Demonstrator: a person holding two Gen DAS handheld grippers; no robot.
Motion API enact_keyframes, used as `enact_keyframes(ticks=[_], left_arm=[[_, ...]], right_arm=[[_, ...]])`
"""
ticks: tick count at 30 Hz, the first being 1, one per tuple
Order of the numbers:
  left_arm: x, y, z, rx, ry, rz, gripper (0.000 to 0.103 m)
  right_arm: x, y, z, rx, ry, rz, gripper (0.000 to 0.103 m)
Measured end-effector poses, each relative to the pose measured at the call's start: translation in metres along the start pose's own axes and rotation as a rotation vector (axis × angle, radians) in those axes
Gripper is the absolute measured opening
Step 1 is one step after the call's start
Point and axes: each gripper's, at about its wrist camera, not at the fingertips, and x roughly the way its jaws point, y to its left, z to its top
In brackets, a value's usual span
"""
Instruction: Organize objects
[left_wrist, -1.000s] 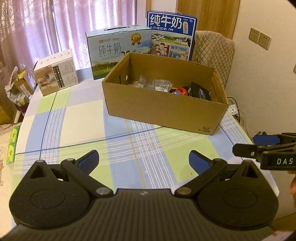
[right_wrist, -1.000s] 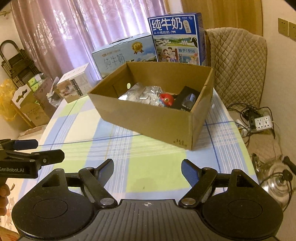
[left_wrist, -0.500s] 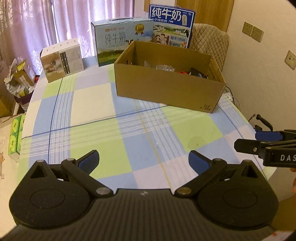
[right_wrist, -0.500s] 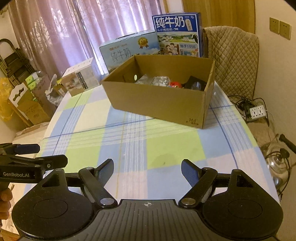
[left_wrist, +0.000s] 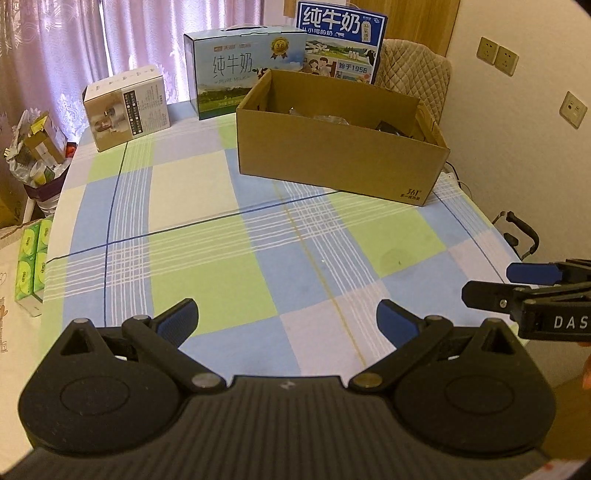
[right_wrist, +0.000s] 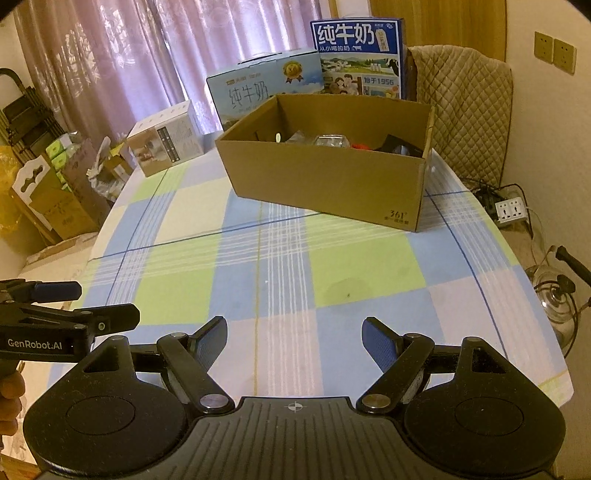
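An open brown cardboard box (left_wrist: 340, 162) stands at the far right of the checked tablecloth (left_wrist: 221, 258); it also shows in the right wrist view (right_wrist: 325, 177). Inside it lie clear plastic packets (right_wrist: 328, 140), a red item (right_wrist: 360, 146) and a black item (right_wrist: 402, 146), partly hidden by the walls. My left gripper (left_wrist: 286, 319) is open and empty above the table's near edge. My right gripper (right_wrist: 293, 338) is open and empty, level with it to the right, far from the box.
Two milk cartons (left_wrist: 243, 77) (left_wrist: 340, 40) and a small white box (left_wrist: 127, 107) stand at the table's far edge. A padded chair (right_wrist: 469, 110) is behind the box. A power strip (right_wrist: 511, 208) and a kettle (right_wrist: 557, 295) lie on the floor to the right.
Both grippers have drawn back from the cardboard box towards the near edge of the table, so the box looks smaller and farther. Both stay open and empty.
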Motion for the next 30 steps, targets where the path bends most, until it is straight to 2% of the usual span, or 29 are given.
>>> enact_keyframes(ticks=[12,30], left_arm=[[-0.006,0.006,-0.006,-0.007,-0.005,0.0,0.102],[-0.004,0.0,-0.016,0.007,0.011,-0.007,0.102]], right_arm=[[0.0,0.012,-0.007,-0.01,0.005,-0.001,0.077],[0.003,0.01,-0.017,0.009,0.032,-0.01,0.077]])
